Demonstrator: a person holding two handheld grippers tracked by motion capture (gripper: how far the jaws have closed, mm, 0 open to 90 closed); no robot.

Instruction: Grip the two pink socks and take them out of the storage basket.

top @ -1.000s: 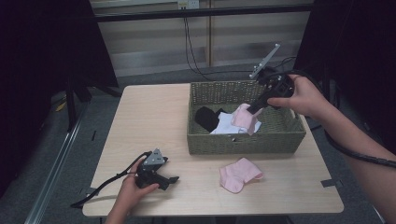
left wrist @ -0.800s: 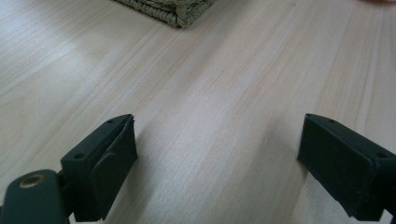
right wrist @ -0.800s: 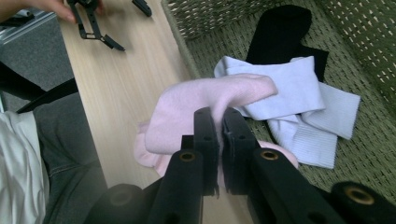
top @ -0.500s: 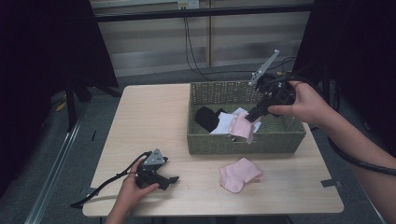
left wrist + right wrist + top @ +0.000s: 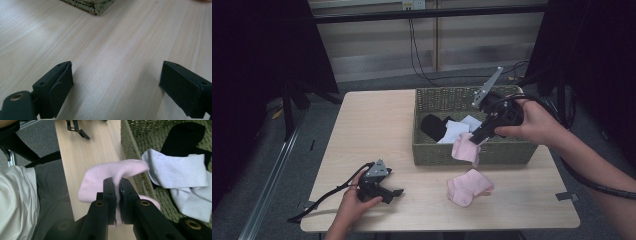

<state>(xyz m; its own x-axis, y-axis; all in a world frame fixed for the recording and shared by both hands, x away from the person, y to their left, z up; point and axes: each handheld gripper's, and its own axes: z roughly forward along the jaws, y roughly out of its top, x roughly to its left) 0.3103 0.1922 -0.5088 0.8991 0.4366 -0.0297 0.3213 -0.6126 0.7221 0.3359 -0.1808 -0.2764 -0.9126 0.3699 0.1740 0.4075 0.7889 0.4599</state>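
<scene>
Now the right gripper [image 5: 476,137] has a pink sock [image 5: 466,149] pinched tight, dangling over the basket [image 5: 472,155] front wall.
Thin bite of fabric — it could slip or snag the rim; left gripper [image 5: 394,196] rests wide open, holding nothing.

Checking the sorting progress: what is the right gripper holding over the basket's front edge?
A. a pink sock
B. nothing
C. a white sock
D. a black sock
A: the right gripper is shut on the pink sock, which hangs at the basket front wall.

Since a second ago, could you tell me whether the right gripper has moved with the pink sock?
Yes. The right gripper has carried the pink sock from over the basket's inside toward its front wall, nearer the person.
</scene>
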